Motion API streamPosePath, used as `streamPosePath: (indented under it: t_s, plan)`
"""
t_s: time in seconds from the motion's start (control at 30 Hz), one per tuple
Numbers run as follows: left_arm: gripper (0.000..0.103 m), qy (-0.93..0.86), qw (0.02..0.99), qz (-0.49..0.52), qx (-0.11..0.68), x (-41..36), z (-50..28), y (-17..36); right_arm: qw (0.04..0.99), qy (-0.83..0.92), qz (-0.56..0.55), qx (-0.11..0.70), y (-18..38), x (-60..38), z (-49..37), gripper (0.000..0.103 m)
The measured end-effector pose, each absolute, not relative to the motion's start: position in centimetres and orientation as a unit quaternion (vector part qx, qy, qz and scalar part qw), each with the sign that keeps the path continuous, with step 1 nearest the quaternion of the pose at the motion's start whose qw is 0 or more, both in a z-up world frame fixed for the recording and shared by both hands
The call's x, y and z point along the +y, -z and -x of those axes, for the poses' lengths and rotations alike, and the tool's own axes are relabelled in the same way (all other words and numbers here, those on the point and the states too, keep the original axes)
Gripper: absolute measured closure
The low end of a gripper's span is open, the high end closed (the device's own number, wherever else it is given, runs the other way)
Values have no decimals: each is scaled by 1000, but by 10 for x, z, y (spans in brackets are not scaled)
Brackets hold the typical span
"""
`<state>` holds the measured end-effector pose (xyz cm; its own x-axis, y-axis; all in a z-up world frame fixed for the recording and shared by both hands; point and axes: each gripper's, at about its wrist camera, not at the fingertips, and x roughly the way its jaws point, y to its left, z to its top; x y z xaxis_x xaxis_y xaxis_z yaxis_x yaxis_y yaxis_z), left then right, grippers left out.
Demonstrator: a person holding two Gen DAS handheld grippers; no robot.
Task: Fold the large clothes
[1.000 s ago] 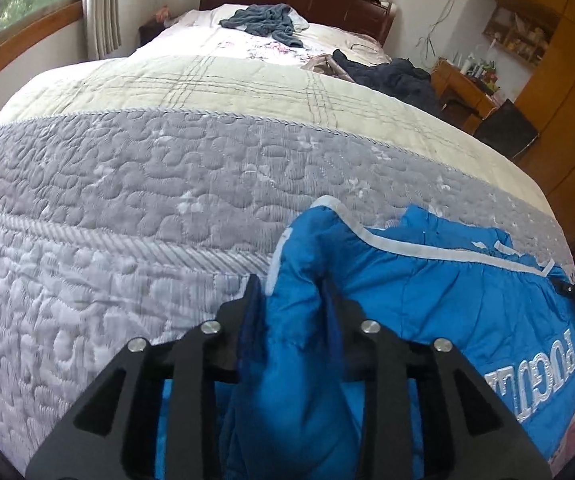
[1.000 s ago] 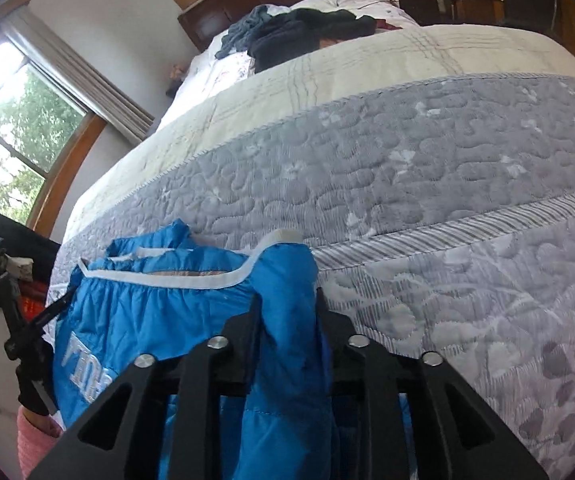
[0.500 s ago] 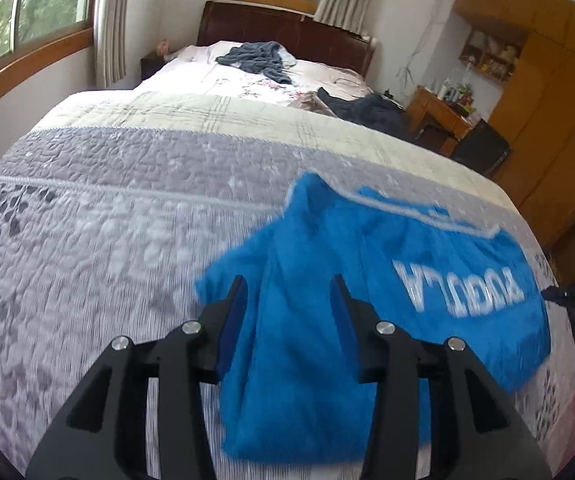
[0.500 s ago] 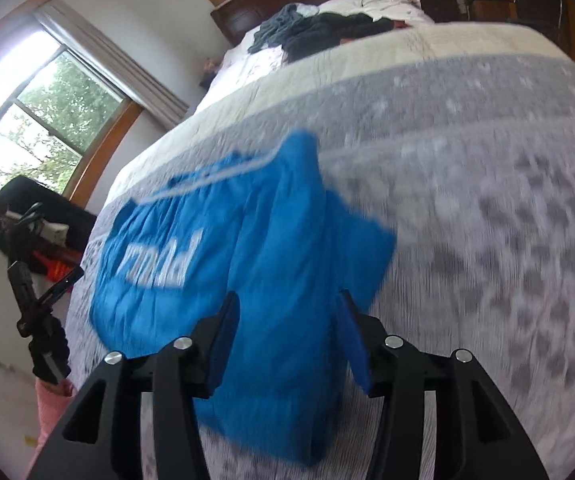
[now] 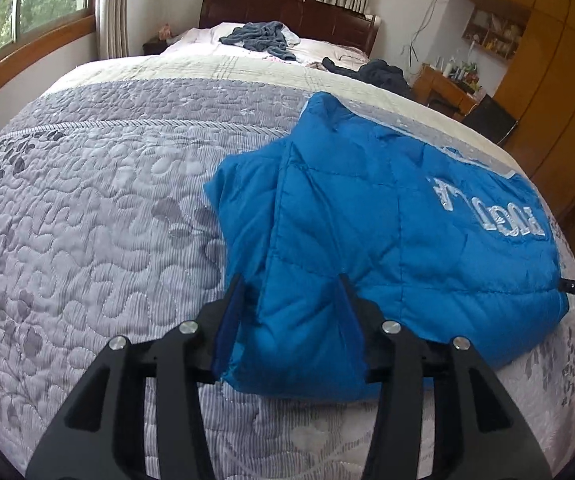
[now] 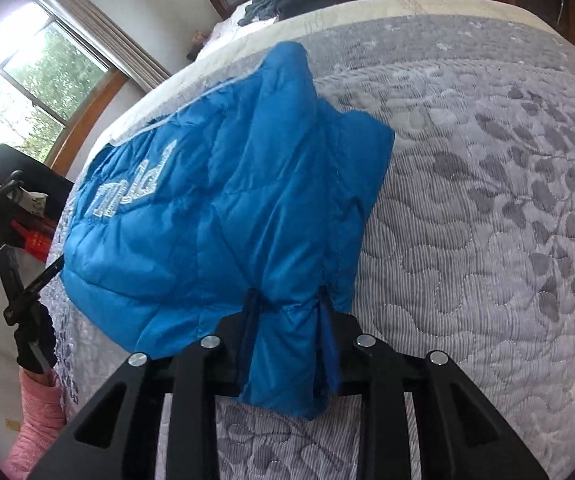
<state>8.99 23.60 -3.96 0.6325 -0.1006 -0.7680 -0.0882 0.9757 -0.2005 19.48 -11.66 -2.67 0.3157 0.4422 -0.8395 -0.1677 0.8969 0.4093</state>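
Observation:
A blue padded jacket (image 5: 387, 208) with white lettering lies folded on the grey quilted bed cover (image 5: 107, 220). My left gripper (image 5: 291, 296) is open, and the jacket's near left corner lies loose between its wide-set fingers. In the right wrist view the jacket (image 6: 207, 200) bunches and creases at its near right corner, where my right gripper (image 6: 287, 304) is shut on it. The left gripper (image 6: 19, 280) also shows at the far left of that view, held by a hand in a pink sleeve (image 6: 39, 420).
Piles of grey clothes (image 5: 263, 38) and dark clothes (image 5: 383, 72) lie near the headboard. A wooden desk (image 5: 443, 84), a dark chair (image 5: 487, 120) and a wardrobe (image 5: 559, 100) stand right of the bed. Bare quilt (image 6: 487, 220) spreads to the jacket's right.
A second ago both grippers held the jacket bunched up. It was then laid flat on the quilt and let go. Now the right gripper has shut on its near corner.

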Motion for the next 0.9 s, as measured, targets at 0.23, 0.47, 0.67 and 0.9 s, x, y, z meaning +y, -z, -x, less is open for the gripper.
streamPosePath:
  t_s: [0.23, 0.47, 0.67, 0.9]
  plan:
    - [51, 2, 891, 139, 433, 247, -82, 26, 804, -201, -138, 543, 15, -124, -189, 57]
    - [25, 4, 893, 173, 415, 276, -77, 8, 812, -219, -188, 507, -1, -153, -189, 25]
    - [24, 40, 869, 222, 440, 290, -103, 29, 788, -243, -249, 508, 14, -168, -206, 22]
    - [24, 83, 851, 271, 443, 295, -120, 47, 775, -252, -279, 508, 30, -174, -219, 21]
